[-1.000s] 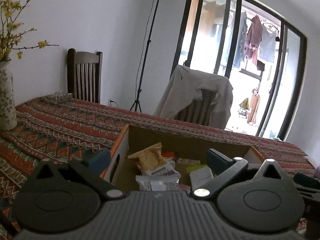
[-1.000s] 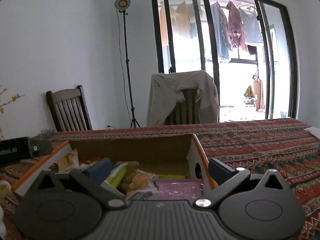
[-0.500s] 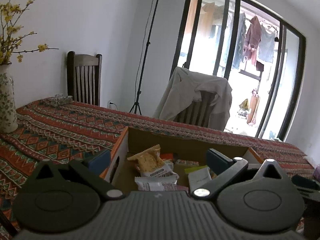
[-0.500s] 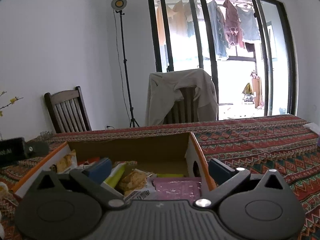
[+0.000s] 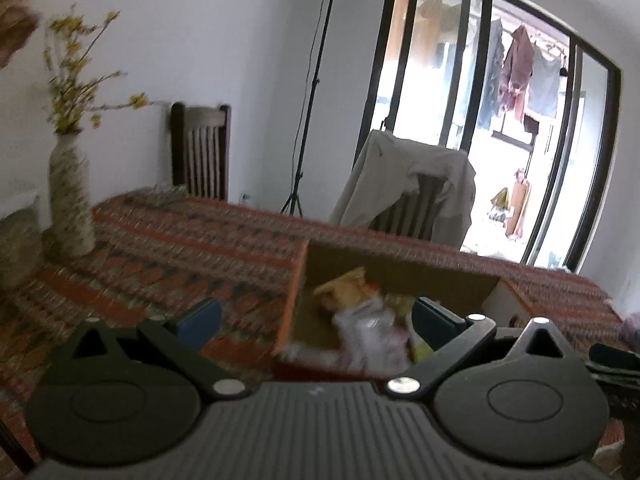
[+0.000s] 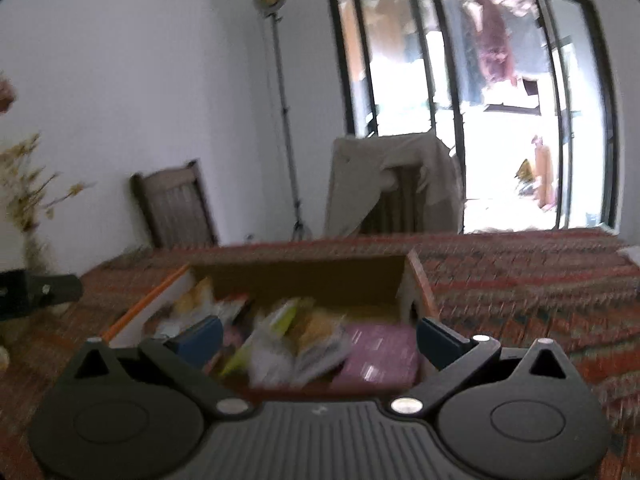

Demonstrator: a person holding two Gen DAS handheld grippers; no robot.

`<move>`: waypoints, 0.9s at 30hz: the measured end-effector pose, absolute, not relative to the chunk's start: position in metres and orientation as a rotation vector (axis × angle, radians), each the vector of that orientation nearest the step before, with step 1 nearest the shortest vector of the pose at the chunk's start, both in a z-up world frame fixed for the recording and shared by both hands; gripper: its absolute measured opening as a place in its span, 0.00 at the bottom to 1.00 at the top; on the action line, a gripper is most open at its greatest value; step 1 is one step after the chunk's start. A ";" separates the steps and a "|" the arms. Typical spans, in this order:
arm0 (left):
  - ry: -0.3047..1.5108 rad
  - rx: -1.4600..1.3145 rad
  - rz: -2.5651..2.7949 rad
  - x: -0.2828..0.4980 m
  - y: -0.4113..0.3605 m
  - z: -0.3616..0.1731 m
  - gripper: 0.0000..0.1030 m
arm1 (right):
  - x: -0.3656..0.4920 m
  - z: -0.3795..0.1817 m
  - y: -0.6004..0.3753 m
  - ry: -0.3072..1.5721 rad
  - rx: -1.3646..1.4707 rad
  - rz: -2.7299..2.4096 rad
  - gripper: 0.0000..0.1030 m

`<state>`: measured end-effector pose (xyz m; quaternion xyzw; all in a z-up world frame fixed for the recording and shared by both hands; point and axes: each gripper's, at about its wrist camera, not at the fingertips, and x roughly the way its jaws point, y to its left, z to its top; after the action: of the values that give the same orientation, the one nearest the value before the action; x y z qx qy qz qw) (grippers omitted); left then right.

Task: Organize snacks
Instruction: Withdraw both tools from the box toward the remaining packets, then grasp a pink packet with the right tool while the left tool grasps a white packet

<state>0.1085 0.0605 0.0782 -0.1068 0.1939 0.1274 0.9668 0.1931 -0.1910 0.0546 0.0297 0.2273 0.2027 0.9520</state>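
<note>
I have both grippers held low over the patterned tablecloth, pointing level toward the far wall. My left gripper has its jaws spread wide with nothing between them; its left fingertip sits over the cloth, its right one over the open cardboard box. My right gripper is likewise spread wide and empty, straddling the same box from the near side.

One box, two chairs: a bare wooden one and one draped with a pale jacket. One vase of yellow sprigs stands on the cloth to the left, and one lamp stand by the wall.

The snacks lie loose inside the box: a yellow packet, white wrappers, a pink flat pack at its right end. Blur keeps me from counting them
</note>
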 end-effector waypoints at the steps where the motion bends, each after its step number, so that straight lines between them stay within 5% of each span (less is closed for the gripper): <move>1: 0.405 -0.213 0.262 0.101 0.063 0.075 1.00 | 0.185 0.050 -0.190 0.485 0.046 0.425 1.00; 14: 0.562 -0.180 0.200 0.020 0.078 0.023 1.00 | 0.104 0.001 -0.182 0.675 -0.110 0.551 1.00; 27: 0.559 -0.203 0.127 0.001 0.059 0.018 1.00 | 0.129 -0.012 -0.159 0.753 -0.178 0.554 0.95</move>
<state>0.0008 0.0592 0.0184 -0.0998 0.2754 0.0625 0.9541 0.1291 -0.1588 -0.0117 -0.0856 0.3623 0.2665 0.8890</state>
